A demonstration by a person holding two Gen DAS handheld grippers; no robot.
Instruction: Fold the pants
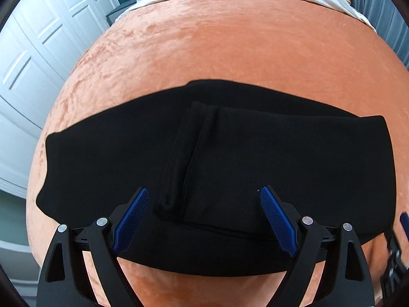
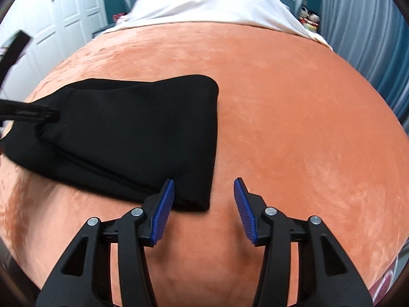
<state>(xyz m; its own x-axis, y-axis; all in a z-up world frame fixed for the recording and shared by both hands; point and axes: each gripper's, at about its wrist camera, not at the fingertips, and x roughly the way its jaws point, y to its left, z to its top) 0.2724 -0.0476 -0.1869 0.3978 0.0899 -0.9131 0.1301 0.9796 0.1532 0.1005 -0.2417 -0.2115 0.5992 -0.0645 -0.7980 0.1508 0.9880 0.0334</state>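
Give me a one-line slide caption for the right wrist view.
Right hand-held gripper open above the near corner of the folded black pants on the orange bedspread.

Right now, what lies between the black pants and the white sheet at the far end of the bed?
Only bare orange blanket; nothing sits between the folded black pants and the white sheet. Both wrist views show it.

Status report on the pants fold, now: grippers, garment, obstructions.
Left gripper open above the black pants, nothing gripped. Right gripper open at the pants' corner, empty. Pants lie folded flat on the orange blanket. Nothing in the way.
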